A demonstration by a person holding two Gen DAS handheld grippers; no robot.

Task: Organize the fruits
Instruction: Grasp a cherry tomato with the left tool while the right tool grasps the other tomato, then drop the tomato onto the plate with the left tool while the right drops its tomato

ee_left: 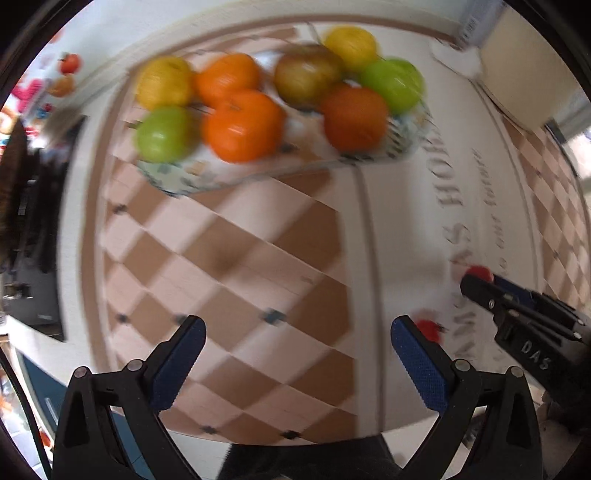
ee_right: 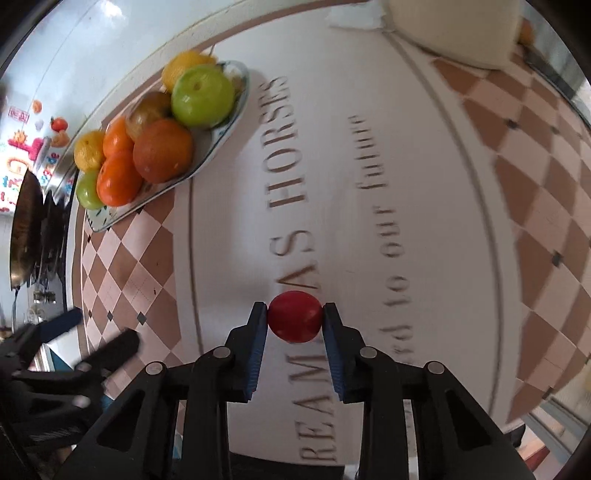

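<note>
A small red fruit sits on the lettered tablecloth, and my right gripper is shut on it, both blue pads pressing its sides. In the left wrist view the right gripper shows at the right with the red fruit at its tips. My left gripper hangs open over the checkered cloth with nothing between its fingers; a second small red fruit lies just outside its right finger. A patterned plate at the back holds several oranges, green apples and yellow fruits. The left gripper is blurred at lower left.
The plate stands at the table's far left corner. A beige container and a white cloth sit at the back right. Dark pans lie beyond the table's left edge. Table edge runs close below both grippers.
</note>
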